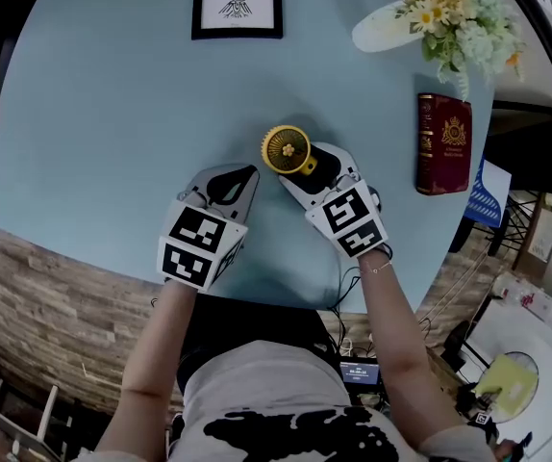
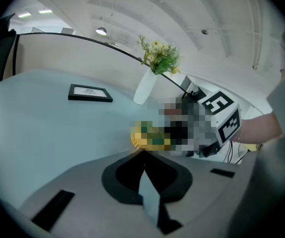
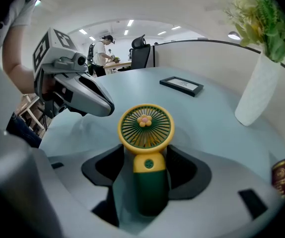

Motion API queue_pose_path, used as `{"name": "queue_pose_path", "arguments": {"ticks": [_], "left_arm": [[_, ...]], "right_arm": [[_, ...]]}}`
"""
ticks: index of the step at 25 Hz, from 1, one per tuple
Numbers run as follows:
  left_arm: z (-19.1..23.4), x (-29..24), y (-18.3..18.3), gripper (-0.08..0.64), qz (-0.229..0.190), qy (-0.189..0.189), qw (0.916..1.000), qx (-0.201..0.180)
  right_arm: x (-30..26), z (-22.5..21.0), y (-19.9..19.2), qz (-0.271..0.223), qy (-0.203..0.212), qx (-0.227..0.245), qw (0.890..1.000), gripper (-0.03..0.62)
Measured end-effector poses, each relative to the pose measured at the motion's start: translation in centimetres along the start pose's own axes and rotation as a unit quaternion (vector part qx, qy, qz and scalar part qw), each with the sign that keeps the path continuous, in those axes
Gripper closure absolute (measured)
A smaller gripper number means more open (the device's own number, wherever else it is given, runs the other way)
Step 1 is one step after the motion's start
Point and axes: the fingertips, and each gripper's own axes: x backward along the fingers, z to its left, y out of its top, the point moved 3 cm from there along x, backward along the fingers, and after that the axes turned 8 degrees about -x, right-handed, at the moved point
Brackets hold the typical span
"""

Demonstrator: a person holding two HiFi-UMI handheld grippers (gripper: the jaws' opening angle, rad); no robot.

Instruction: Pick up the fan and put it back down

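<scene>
Right gripper (image 1: 316, 165) sits low over the desk (image 1: 112, 114), near its front edge, and the fan (image 3: 146, 128) stands right between its jaws. They're spread wide, a sliver of desk showing beside the green handle, so no squeeze on it. The yellow grille faces the right gripper view's camera. The handle's foot is lost behind the gripper body, so I can't call whether it rests on the desk.

Left gripper (image 1: 247, 176) is just beside it, jaws together at the tips, nothing in them. In its own view a mosaic patch smears the fan to a yellow-green blur.

Red book (image 1: 443, 143) lies at the right edge, vase (image 1: 391, 29) of flowers far right, framed card (image 1: 238, 12) at the far edge.
</scene>
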Motion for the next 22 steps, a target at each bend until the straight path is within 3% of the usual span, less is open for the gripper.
{"name": "queue_pose_path", "arguments": {"ticks": [14, 22], "left_arm": [[0.2, 0.2, 0.7, 0.549, -0.004, -0.003, 1.0000, -0.003], [-0.1, 1.3, 0.9, 0.549, -0.004, 0.003, 0.9999, -0.009]], "right_arm": [[0.1, 0.5, -0.3, 0.028, -0.026, -0.028, 0.999, 0.360], [1.1, 1.4, 0.8, -0.014, -0.035, -0.037, 0.999, 0.359]]}}
